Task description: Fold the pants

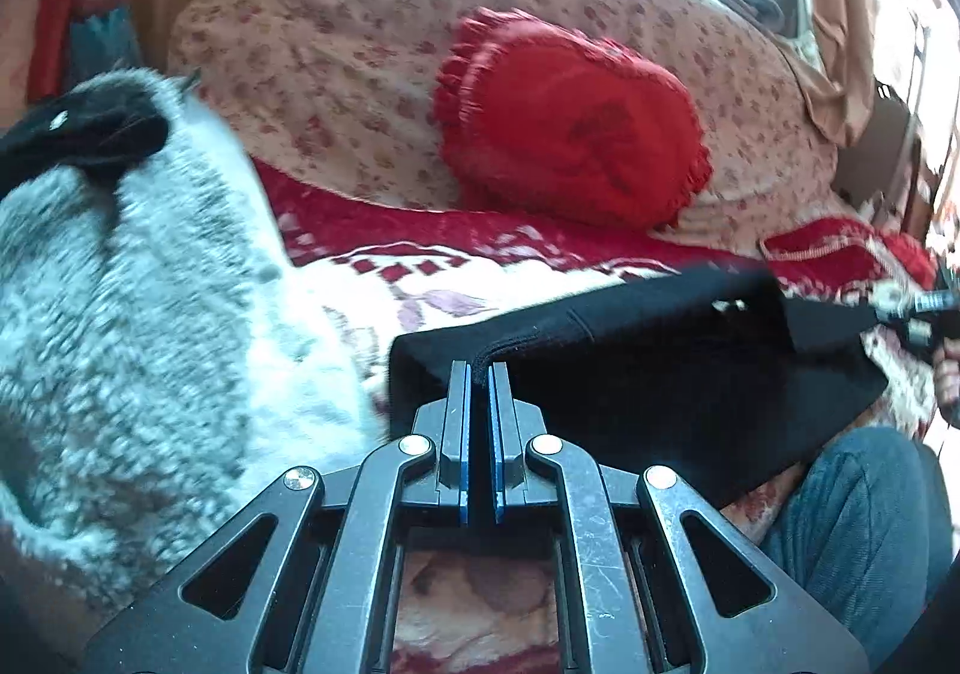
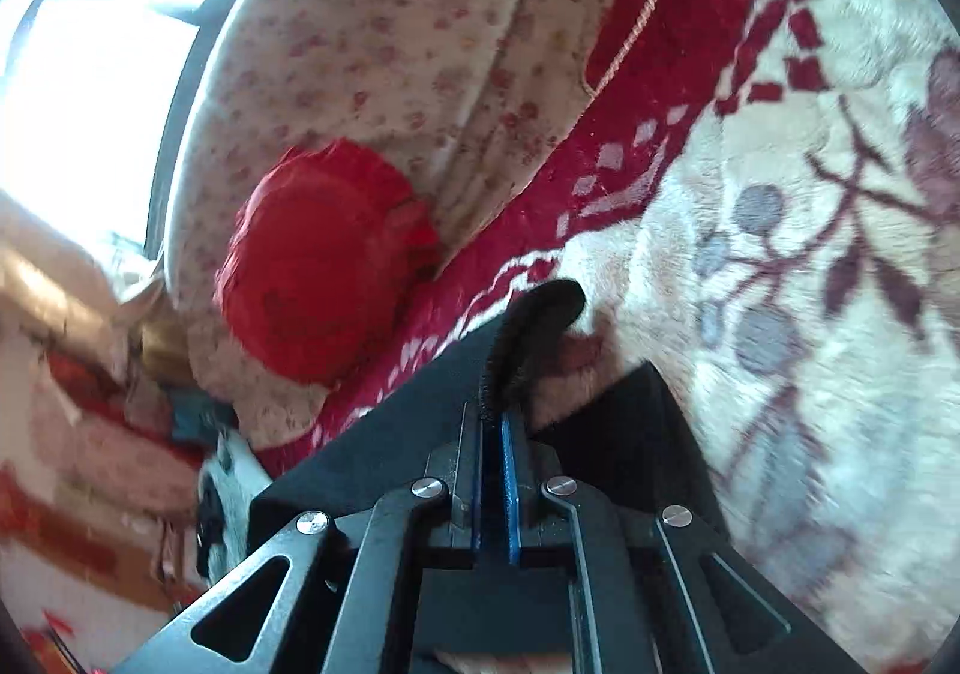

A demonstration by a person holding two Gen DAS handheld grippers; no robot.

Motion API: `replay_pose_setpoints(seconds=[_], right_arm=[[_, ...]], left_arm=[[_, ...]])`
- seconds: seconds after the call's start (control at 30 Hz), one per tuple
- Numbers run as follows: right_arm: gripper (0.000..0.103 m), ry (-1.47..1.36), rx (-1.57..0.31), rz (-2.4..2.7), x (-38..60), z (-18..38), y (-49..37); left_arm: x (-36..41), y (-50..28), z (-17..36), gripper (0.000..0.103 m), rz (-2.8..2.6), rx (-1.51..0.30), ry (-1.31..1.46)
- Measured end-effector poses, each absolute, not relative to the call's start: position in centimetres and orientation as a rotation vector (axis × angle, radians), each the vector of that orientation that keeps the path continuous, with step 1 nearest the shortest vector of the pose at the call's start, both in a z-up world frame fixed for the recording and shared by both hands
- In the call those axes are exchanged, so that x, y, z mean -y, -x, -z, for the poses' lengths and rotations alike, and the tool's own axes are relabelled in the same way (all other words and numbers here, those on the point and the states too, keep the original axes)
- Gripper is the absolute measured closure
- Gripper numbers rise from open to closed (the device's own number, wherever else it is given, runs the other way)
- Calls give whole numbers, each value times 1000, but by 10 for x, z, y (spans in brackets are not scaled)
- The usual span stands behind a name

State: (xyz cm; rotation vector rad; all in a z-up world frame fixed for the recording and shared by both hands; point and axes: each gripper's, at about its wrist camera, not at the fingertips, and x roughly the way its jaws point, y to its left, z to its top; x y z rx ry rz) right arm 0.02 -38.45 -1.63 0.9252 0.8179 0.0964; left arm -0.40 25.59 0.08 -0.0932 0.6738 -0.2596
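The bed's plush cream blanket with red border and mauve flower print (image 2: pixel 780 266) fills most of both views, and behind it lies a big bolster of cream cotton with small red flowers (image 1: pixel 372 50). Against that bolster leans a round red frilled cushion (image 1: pixel 570 116). At the left of the left wrist view bulks a fluffy grey-white knitted garment with a black collar (image 1: pixel 132 278), blurred and close to the lens. The person's knee in blue denim (image 1: pixel 870 524) shows at the lower right of the same view.

The black fleece-lined pants (image 1: pixel 648 374) hang lifted just above the blanket, stretched between the two pairs of tongs in a neat, flat-edged panel. Judging by that compact, doubled shape, at least one fold looks already made; what seems left is to bring the held edge over, lay the cloth down and smooth it. How many folds remain I cannot tell.

The left tongs (image 1: pixel 480 374) are pressed together on a thick hem of the pants, the cloth bunched between the blue pads and running away to the right. The right tongs (image 2: pixel 492 422) likewise pinch the pants, with a curled flap of fabric standing up past the tips and black cloth spreading to both sides beneath. In the left wrist view, the right tongs appear at the far right edge, at the other end of the panel.
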Motion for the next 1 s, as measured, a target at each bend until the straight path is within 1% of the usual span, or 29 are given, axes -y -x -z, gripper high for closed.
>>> replay_pose_setpoints(seconds=[0.13,0.3,0.4,0.47,0.5,0.53,0.57,0.67,0.77,0.9,1.0], right_arm=[[98,-902,-854,-101,395,22,21],[98,-905,-916,-112,397,52,25],[97,-931,-901,-92,399,62,27],[94,-953,-862,-86,404,61,31],[93,-949,-842,-64,407,59,34],[93,-941,-830,-36,409,58,37],[93,-943,-810,-16,410,57,41],[93,-903,-723,44,410,41,56],[93,-810,-654,58,399,25,67],[93,-696,-697,30,376,16,61],[93,-643,-733,29,367,15,54]], left_arm=[[-270,12,9,99,248,-689,139],[-273,15,28,98,195,-753,185],[-283,19,31,98,170,-804,296],[-287,25,28,86,143,-809,344],[-289,29,26,73,130,-813,383],[-290,32,26,63,134,-811,425],[-290,35,25,61,142,-807,463],[-279,38,29,61,226,-838,591],[-261,31,37,61,322,-877,655],[-249,13,53,61,309,-924,668],[-257,5,70,61,306,-958,799]])
